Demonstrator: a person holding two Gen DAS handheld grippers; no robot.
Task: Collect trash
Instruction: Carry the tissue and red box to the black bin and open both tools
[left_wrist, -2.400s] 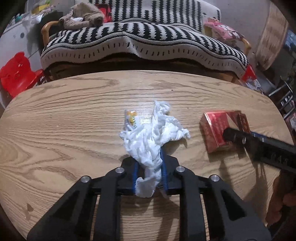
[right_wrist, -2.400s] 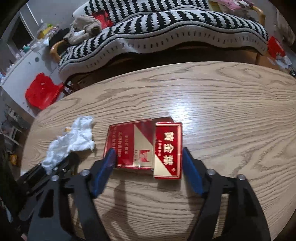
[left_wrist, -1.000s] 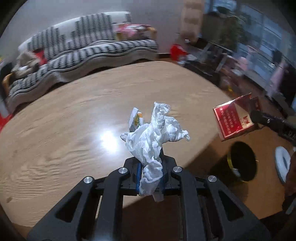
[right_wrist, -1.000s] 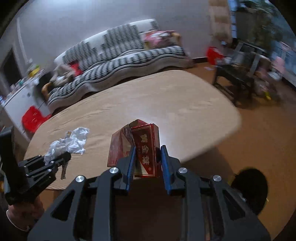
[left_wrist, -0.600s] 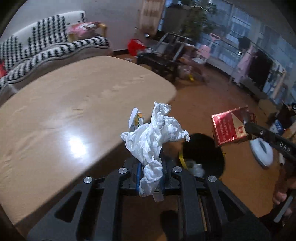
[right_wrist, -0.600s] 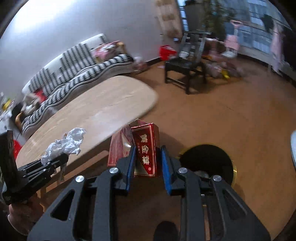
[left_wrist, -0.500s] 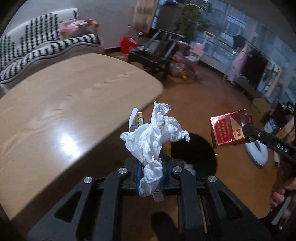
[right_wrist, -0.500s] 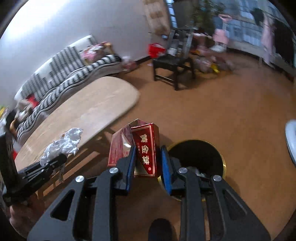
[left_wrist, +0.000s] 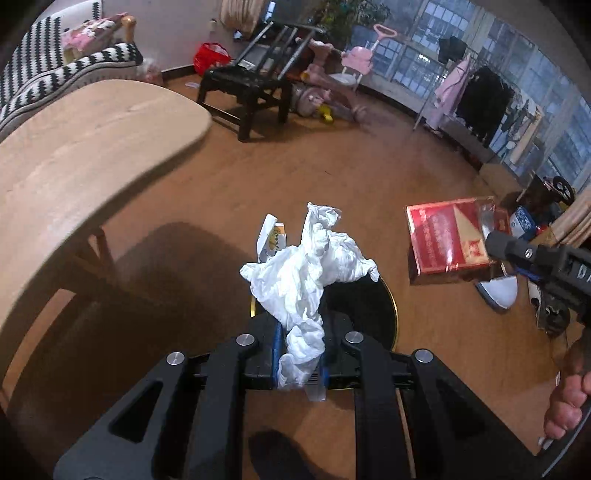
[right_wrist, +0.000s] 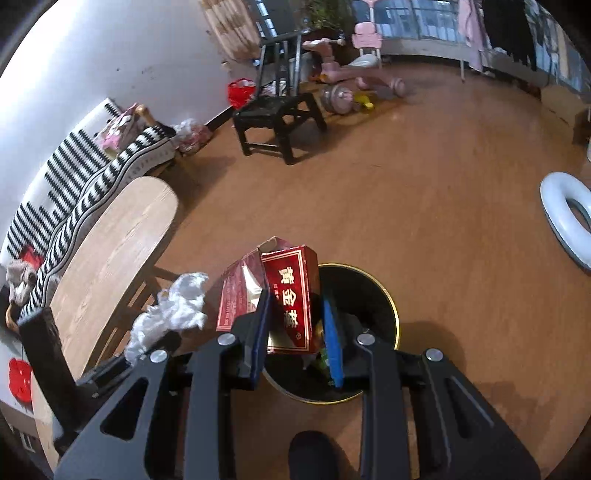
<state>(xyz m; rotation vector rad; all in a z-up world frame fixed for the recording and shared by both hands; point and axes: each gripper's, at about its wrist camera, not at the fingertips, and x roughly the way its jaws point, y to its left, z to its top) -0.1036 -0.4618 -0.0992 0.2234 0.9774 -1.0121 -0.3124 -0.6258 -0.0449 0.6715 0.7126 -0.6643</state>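
My left gripper (left_wrist: 298, 354) is shut on a crumpled white tissue (left_wrist: 310, 269) with a small yellow-white wrapper (left_wrist: 271, 238) stuck in it, held over a black trash bin with a gold rim (left_wrist: 391, 306) on the floor. My right gripper (right_wrist: 297, 328) is around a red cigarette carton (right_wrist: 291, 299), its jaws spread a little, with a gap at the right finger. It holds the carton above the same bin (right_wrist: 369, 295). The carton (left_wrist: 448, 236) and right gripper (left_wrist: 517, 254) show at right in the left wrist view. The tissue (right_wrist: 177, 306) shows at left in the right wrist view.
A wooden oval table (left_wrist: 74, 147) stands to the left. A black chair (right_wrist: 277, 114), a striped sofa (right_wrist: 74, 184), pink ride-on toys (right_wrist: 347, 74) and a white ring-shaped object (right_wrist: 565, 218) stand around the brown floor.
Both grippers have swung from the table out over the floor and down to the bin. The right gripper's jaws have spread a little around the carton.
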